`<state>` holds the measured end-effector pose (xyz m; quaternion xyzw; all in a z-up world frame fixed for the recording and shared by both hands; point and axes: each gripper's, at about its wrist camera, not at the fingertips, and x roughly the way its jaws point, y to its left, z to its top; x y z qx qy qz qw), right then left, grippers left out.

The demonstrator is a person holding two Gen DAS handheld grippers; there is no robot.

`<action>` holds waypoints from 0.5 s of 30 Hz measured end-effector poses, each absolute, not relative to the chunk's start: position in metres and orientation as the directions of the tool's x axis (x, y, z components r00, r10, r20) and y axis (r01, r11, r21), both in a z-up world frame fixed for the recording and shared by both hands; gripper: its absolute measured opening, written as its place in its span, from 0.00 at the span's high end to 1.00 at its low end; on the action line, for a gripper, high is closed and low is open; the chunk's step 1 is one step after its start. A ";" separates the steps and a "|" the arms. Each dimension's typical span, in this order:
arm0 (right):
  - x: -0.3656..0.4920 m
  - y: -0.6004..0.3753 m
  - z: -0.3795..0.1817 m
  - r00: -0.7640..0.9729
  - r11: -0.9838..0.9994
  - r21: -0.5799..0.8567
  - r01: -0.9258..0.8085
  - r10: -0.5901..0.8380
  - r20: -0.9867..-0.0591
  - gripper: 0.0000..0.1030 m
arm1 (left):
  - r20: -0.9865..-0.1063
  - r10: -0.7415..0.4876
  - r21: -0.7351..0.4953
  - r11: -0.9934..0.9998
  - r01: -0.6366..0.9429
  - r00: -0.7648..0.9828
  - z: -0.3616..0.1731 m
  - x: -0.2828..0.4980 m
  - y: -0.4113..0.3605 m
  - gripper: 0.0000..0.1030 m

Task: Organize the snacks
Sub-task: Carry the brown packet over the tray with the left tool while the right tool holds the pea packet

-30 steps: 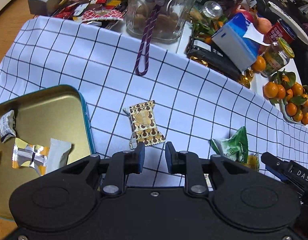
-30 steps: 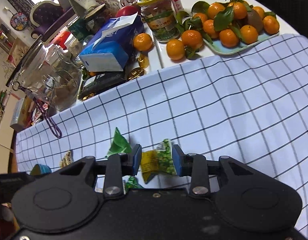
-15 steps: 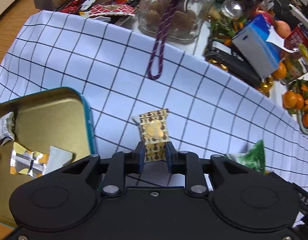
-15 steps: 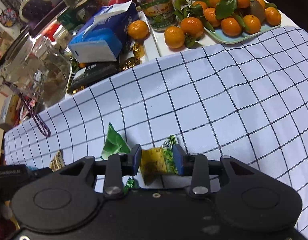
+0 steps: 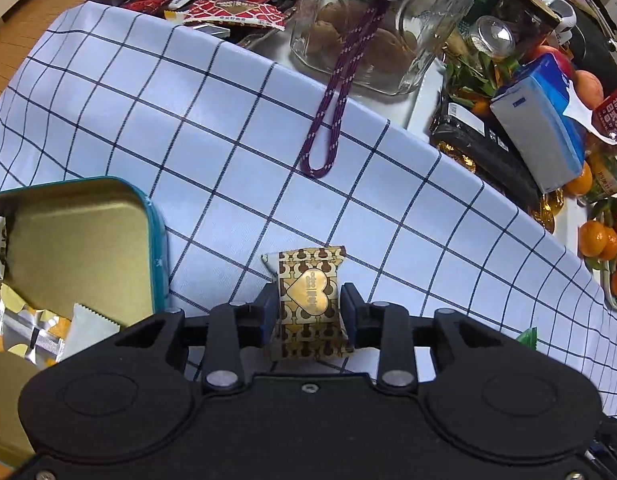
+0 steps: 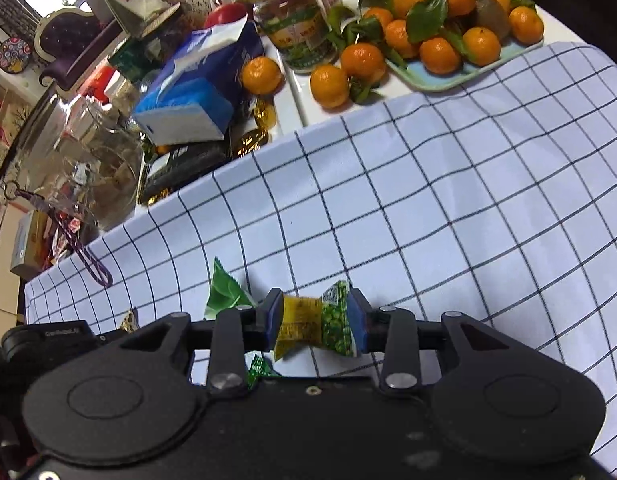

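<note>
My left gripper (image 5: pixel 307 312) is shut on a brown-and-gold heart-print snack packet (image 5: pixel 308 304), which rests between the pads over the checked cloth (image 5: pixel 228 152). A teal-rimmed gold tin (image 5: pixel 84 248) lies just left of it and holds several wrapped snacks (image 5: pixel 32 332). My right gripper (image 6: pixel 314 322) is shut on a yellow-and-green pea snack packet (image 6: pixel 316 326), held a little above the cloth (image 6: pixel 428 208). A green packet (image 6: pixel 224 292) lies just left of the right gripper.
A glass jar (image 5: pixel 372 28) with a purple cord (image 5: pixel 336 108) stands at the cloth's far edge. A blue tissue box (image 5: pixel 544 120), loose wrappers (image 5: pixel 228 12), a jar (image 6: pixel 296 28) and a tray of mandarins (image 6: pixel 440 44) crowd the back.
My left gripper moved forward over the heart-print packet and closed on it. My right gripper kept its hold on the pea packet and shifted slightly.
</note>
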<state>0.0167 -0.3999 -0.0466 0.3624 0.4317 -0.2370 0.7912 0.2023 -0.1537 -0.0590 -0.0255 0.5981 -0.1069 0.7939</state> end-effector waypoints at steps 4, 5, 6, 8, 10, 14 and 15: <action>0.015 -0.404 -0.044 0.534 0.619 0.387 0.683 -0.062 -0.843 0.63 | -0.955 -0.173 -0.140 0.979 0.148 0.240 -0.068 0.203 -0.162 0.57; 0.016 -0.404 -0.044 0.537 0.622 0.388 0.680 -0.063 -0.841 0.63 | -0.954 -0.168 -0.129 0.978 0.164 0.247 -0.068 0.201 -0.166 0.57; 0.017 -0.404 -0.044 0.539 0.624 0.388 0.678 -0.063 -0.840 0.63 | -0.955 -0.159 -0.114 0.976 0.187 0.249 -0.068 0.199 -0.170 0.57; 0.019 -0.403 -0.045 0.545 0.627 0.393 0.672 -0.059 -0.836 0.63 | -0.958 -0.128 -0.062 0.966 0.250 0.256 -0.068 0.192 -0.182 0.60; 0.021 -0.402 -0.046 0.550 0.626 0.401 0.669 -0.054 -0.834 0.63 | -0.961 -0.148 -0.079 0.957 0.280 0.234 -0.067 0.184 -0.187 0.61; 0.028 -0.400 -0.053 0.543 0.626 0.388 0.676 -0.067 -0.837 0.63 | -0.967 -0.188 -0.124 0.935 0.331 0.170 -0.063 0.164 -0.196 0.61; 0.030 -0.400 -0.054 0.540 0.624 0.383 0.681 -0.074 -0.839 0.63 | -0.968 -0.187 -0.121 0.931 0.344 0.166 -0.059 0.159 -0.198 0.61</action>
